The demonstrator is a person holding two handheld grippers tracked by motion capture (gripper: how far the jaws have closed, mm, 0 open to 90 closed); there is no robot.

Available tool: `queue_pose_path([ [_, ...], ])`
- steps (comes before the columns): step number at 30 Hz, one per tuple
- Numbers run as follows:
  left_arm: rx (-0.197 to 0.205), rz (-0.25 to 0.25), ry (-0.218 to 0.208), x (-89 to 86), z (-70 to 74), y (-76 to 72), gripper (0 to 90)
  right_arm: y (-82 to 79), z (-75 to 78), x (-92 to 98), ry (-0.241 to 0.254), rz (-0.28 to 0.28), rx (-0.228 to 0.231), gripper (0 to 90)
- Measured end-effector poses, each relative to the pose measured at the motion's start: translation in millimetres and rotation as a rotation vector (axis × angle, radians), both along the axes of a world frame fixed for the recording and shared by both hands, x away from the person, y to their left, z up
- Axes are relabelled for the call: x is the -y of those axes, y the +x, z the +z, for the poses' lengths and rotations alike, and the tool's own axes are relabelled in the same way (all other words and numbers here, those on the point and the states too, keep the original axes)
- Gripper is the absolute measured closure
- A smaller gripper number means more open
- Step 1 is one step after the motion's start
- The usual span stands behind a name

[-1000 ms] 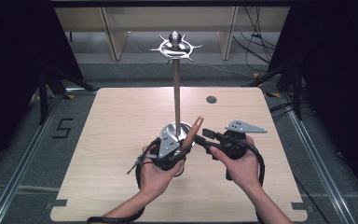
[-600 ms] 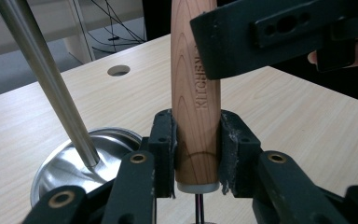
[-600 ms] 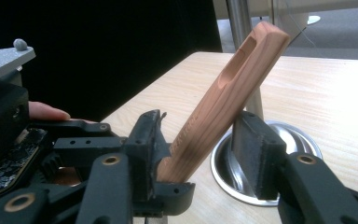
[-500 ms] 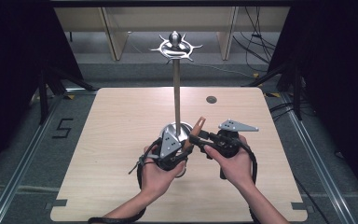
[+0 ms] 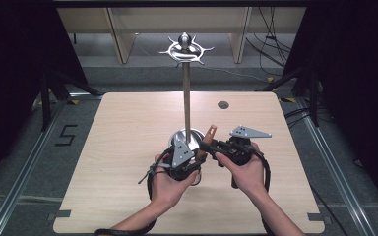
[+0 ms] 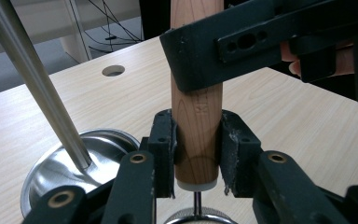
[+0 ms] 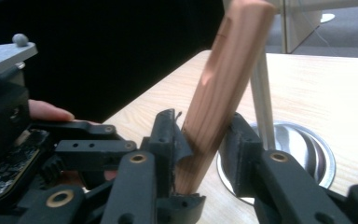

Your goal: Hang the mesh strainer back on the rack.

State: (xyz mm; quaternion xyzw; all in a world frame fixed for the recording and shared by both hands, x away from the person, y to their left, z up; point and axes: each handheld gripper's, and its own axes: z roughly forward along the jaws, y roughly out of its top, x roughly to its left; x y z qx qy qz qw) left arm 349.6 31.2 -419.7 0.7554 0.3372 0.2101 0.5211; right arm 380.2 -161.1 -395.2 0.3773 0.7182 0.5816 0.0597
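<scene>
Black curtains are standing around a light wooden table, and a tall metal stand with a round base is rising near its middle. Toward the near edge, beside that base, both grippers are gripping one wooden handle. The left gripper is clamping its lower end, where a thin metal rod is coming out; the right gripper is clamping it higher, and the handle is leaning. It is looking stiff, light and smooth, so I judge the straight middle part the safest place for holding.

High view above table, gripper views close on wooden handle
</scene>
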Motion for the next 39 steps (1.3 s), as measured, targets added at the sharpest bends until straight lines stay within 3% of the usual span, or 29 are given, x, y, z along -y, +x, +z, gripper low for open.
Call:
queue_pose_path([
  [1,0.001,0.002,0.01,-0.5,0.7,-0.5,67.7,0.8,-0.2,-0.1,-0.003,0.008,0.023,71.9],
  [2,0.001,-0.001,0.012,-0.5,1.3,-0.4,67.7,-0.6,0.7,-0.8,0.003,0.018,0.002,73.5],
  [7,0.004,-0.017,0.017,-2.8,4.1,0.1,66.9,-1.9,5.5,-3.1,-0.048,0.068,0.067,73.9],
  [9,0.009,-0.031,0.028,-6.4,4.8,0.5,61.5,-0.5,8.2,-2.7,-0.058,0.087,0.1,73.8],
  [12,-0.005,-0.05,0.031,-16.4,5.4,-0.8,52.2,1.8,17.0,1.5,-0.09,0.08,0.145,73.9],
  [16,-0.034,-0.034,0.04,-41.9,3.0,-7.5,47.1,6.2,26.2,8.3,-0.11,0.102,0.165,73.8],
  [17,-0.04,-0.038,0.046,-49.6,1.9,-8.3,46.7,8.6,28.0,10.3,-0.134,0.107,0.201,73.8],
  [19,-0.065,-0.028,0.06,-66.1,-0.8,-10.2,44.6,7.5,31.0,10.7,-0.13,0.116,0.178,73.8],
  [20,-0.072,-0.023,0.064,-72.9,-2.1,-11.0,44.2,9.4,32.3,11.4,-0.133,0.126,0.203,73.8],
  [21,-0.078,-0.014,0.066,-82.1,-4.5,-12.0,44.1,8.1,33.4,11.1,-0.132,0.127,0.183,73.8],
  [23,-0.095,0.019,0.078,-100.2,-9.5,-15.9,43.3,9.4,35.3,11.5,-0.14,0.131,0.213,73.8],
  [24,-0.089,0.035,0.092,-112.4,-13.2,-17.7,42.7,8.6,36.7,11.7,-0.142,0.138,0.195,73.8],
  [25,-0.105,0.052,0.077,-120.7,-17.0,-20.2,42.2,9.1,37.8,12.0,-0.142,0.141,0.203,73.8],
  [26,-0.102,0.059,0.099,-128.9,-18.2,-21.8,41.9,8.7,39.1,12.7,-0.15,0.145,0.208,73.8],
  [30,-0.145,0.124,0.075,-159.3,-30.2,-33.6,40.8,8.1,44.0,13.3,-0.157,0.15,0.223,73.8],
  [31,-0.151,0.129,0.069,-162.5,-31.5,-35.3,40.1,7.0,45.2,12.2,-0.159,0.135,0.233,73.8],
  [35,-0.193,0.138,0.032,-169.4,-34.1,-37.8,39.0,6.6,48.3,10.4,-0.167,0.181,0.237,73.8],
  [36,-0.208,0.147,0.002,-168.1,-34.8,-36.5,38.8,5.4,48.7,10.1,-0.168,0.17,0.224,73.8],
  [38,-0.206,0.137,-0.002,-167.0,-34.8,-34.9,38.0,8.5,47.3,9.8,-0.168,0.159,0.27,73.8],
  [39,-0.206,0.132,0.005,-166.9,-34.9,-34.4,37.9,6.4,47.1,9.4,-0.155,0.166,0.224,73.8],
])
